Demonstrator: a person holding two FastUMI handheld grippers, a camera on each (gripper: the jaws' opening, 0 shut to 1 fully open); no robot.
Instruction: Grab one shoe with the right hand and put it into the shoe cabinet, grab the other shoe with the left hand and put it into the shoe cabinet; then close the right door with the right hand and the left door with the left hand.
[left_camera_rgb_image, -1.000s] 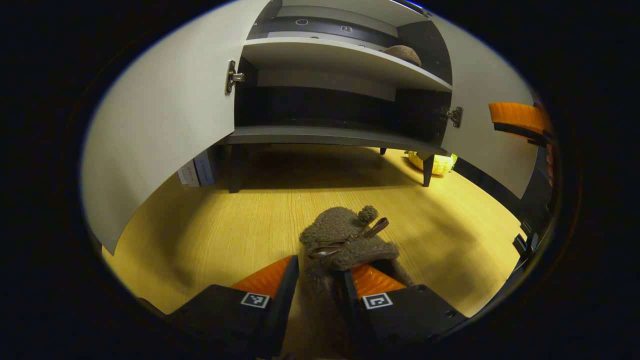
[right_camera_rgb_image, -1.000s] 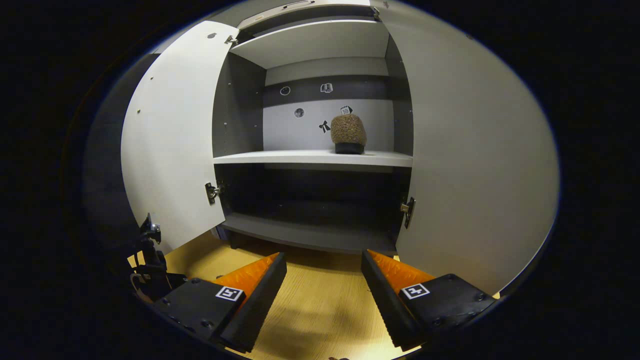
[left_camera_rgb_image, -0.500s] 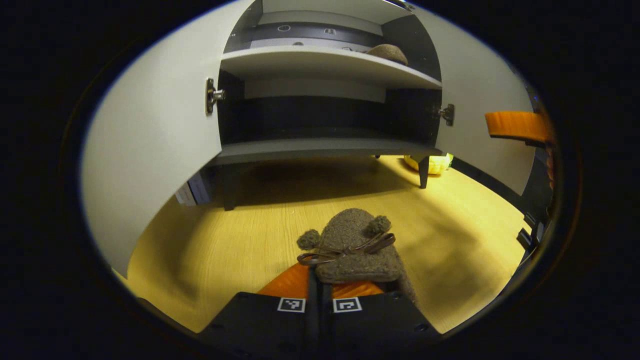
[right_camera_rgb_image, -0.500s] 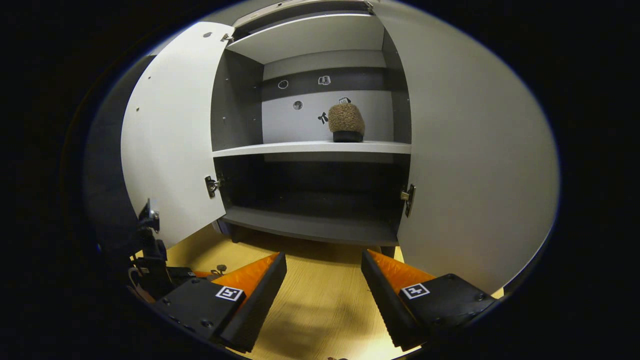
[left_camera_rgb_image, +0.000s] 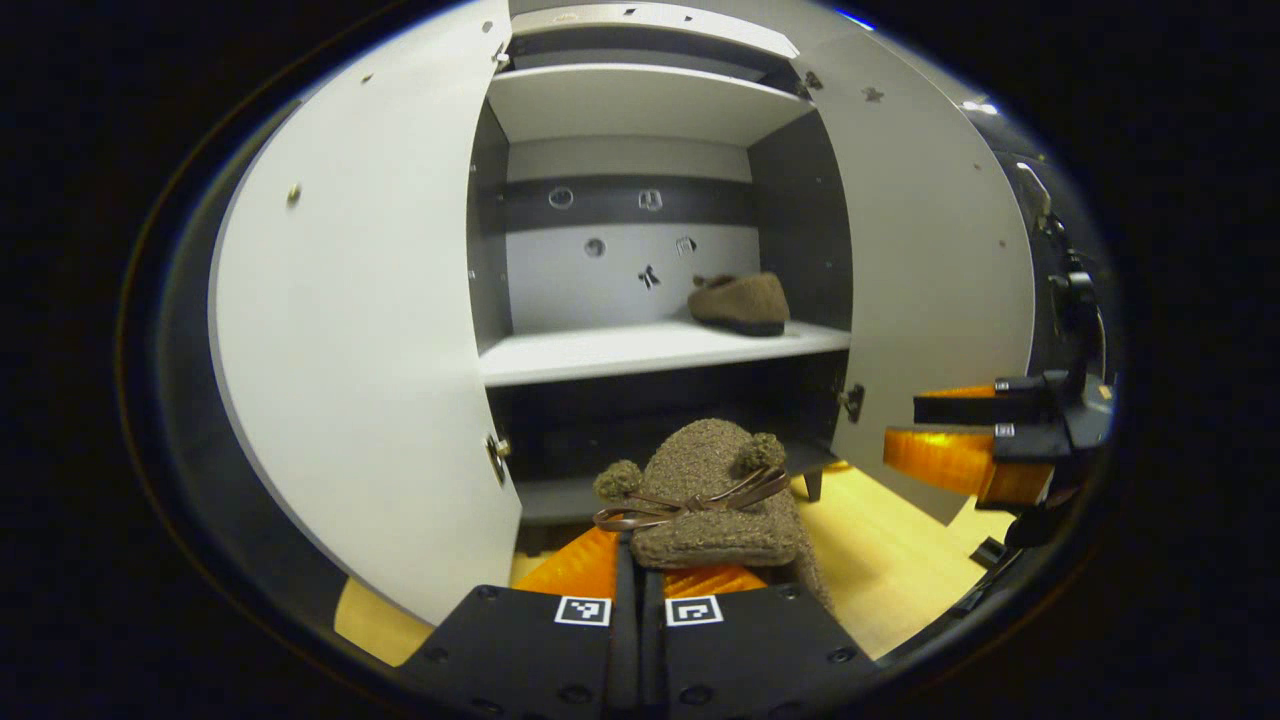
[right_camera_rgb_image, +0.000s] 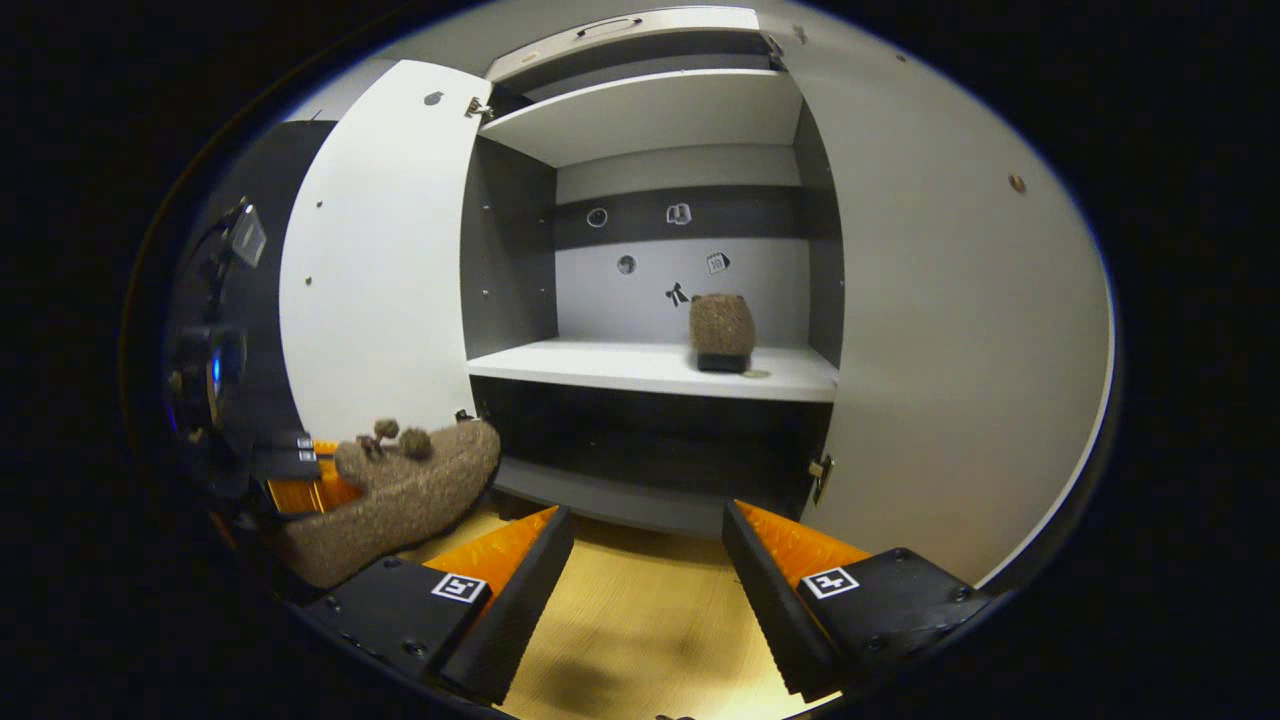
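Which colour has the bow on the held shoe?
Dark brown bow on the fuzzy brown shoe; left gripper view shows it best.

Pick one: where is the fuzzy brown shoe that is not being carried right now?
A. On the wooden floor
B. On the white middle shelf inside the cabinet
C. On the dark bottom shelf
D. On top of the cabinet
B: the shoe sits on the white shelf of the open cabinet, while the left gripper pinches the other shoe.

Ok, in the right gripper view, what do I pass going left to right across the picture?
Left hand-held gripper holding the second shoe → open left door → shoe on the shelf → open right door.
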